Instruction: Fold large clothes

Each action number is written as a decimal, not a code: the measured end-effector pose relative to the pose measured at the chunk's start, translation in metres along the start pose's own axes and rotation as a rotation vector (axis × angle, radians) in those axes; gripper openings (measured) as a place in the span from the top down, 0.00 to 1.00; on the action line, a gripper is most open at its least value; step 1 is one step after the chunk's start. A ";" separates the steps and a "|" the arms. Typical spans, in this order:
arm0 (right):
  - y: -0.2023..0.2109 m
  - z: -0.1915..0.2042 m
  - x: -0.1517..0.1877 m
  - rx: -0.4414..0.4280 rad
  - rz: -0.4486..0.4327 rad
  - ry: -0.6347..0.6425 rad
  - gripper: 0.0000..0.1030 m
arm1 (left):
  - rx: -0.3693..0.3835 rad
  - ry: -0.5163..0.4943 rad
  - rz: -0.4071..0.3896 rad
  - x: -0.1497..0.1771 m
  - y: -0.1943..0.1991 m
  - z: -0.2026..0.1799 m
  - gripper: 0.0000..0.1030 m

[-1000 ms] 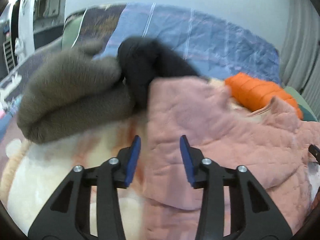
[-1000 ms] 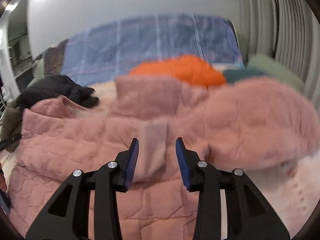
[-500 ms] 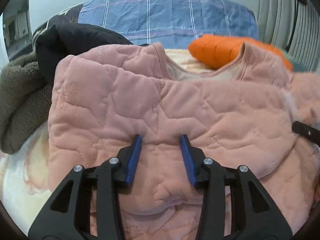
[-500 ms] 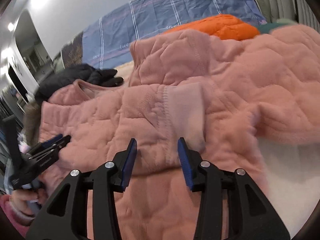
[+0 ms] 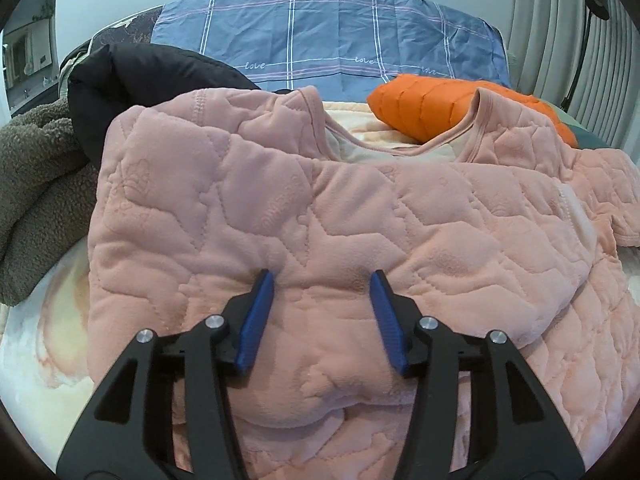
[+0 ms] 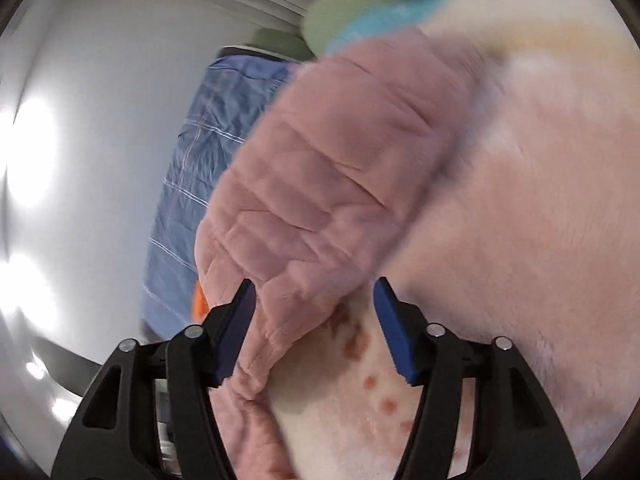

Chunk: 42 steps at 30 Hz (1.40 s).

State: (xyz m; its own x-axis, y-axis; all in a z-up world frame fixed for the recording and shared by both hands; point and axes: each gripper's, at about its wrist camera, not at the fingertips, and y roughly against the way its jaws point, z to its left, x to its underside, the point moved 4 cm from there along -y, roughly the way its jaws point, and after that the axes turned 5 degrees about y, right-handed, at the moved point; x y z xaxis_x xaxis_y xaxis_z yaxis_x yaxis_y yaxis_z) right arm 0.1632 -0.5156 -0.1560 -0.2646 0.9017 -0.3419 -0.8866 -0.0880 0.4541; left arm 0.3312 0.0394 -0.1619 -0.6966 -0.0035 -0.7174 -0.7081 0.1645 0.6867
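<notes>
A pink quilted top (image 5: 304, 216) lies spread on the bed, neckline at the far side, its left sleeve folded across the chest. My left gripper (image 5: 322, 284) hovers over the folded cloth; its jaws are opening, and the blue pads stand apart with cloth under them but not pinched. In the right wrist view the picture is rolled sideways and blurred. My right gripper (image 6: 312, 292) has its jaws opening over the edge of the pink top (image 6: 332, 184), whose hem runs beside the left pad without being pressed.
A black jacket (image 5: 136, 76) and a brown fleece (image 5: 36, 184) are piled at the left. An orange puffer jacket (image 5: 432, 104) lies behind the neckline, before a blue checked pillow (image 5: 320, 36). Pale patterned blanket (image 6: 520, 208) covers the bed.
The left gripper swung right from the dark pile onto the pink top and spread its jaws. The right gripper rolled sideways, swept to the top's edge and opened wider, off the sleeve cuff.
</notes>
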 end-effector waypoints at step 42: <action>-0.042 0.279 0.103 -0.383 0.011 0.753 0.89 | 0.121 0.034 -0.009 0.000 0.005 0.002 0.29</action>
State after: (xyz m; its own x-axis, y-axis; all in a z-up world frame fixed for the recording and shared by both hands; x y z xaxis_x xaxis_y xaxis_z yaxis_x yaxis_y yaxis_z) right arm 0.2791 -0.3007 0.0190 -0.3356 0.3886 -0.8581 -0.9139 -0.3552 0.1965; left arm 0.3282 0.0424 -0.1590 -0.6956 -0.0389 -0.7173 -0.6962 0.2825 0.6599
